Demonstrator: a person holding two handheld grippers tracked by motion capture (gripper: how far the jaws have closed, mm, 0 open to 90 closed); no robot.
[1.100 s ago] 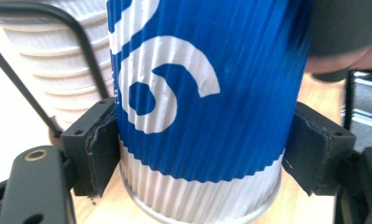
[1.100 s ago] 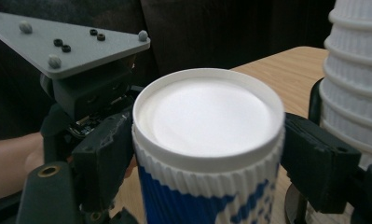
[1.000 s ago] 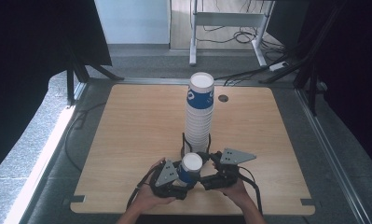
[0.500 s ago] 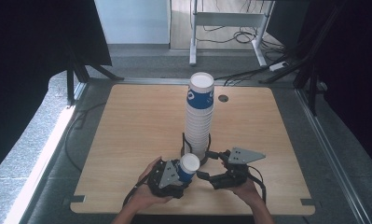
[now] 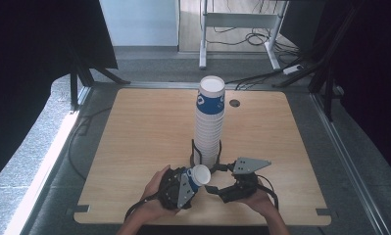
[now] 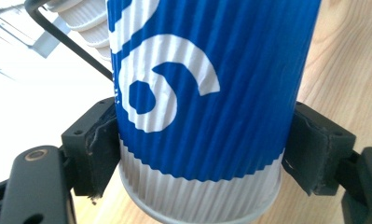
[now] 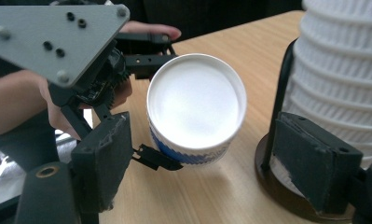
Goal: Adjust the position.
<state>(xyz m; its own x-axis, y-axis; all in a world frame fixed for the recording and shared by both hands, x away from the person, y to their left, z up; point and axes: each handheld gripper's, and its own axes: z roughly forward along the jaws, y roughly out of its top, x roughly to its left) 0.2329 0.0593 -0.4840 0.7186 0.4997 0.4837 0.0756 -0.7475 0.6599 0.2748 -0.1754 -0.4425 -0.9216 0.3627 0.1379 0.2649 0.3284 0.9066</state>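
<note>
A blue and white ribbed paper cup [image 6: 207, 93] sits between the jaws of my left gripper [image 6: 197, 149], which is shut on its lower part. In the high view this cup [image 5: 199, 175] lies tilted, mouth toward the right, held by the left gripper [image 5: 190, 181] near the table's front edge. My right gripper [image 5: 211, 189] is just to its right, open, apart from the cup. In the right gripper view the cup's white mouth [image 7: 196, 105] faces the open right gripper [image 7: 207, 163], with its pads [image 7: 104, 158] wide on either side.
A tall stack of matching cups [image 5: 210, 117] stands mid-table in a black wire holder [image 5: 195, 152], right behind both grippers; the stack [image 7: 342, 79] is close beside the right jaw. A small round hole [image 5: 234, 103] marks the wooden table [image 5: 144, 127] at the back.
The cup has come off beside the stack, forward and slightly left, and tipped from upright onto its side, mouth to the right. The right gripper has drawn back to the right.
</note>
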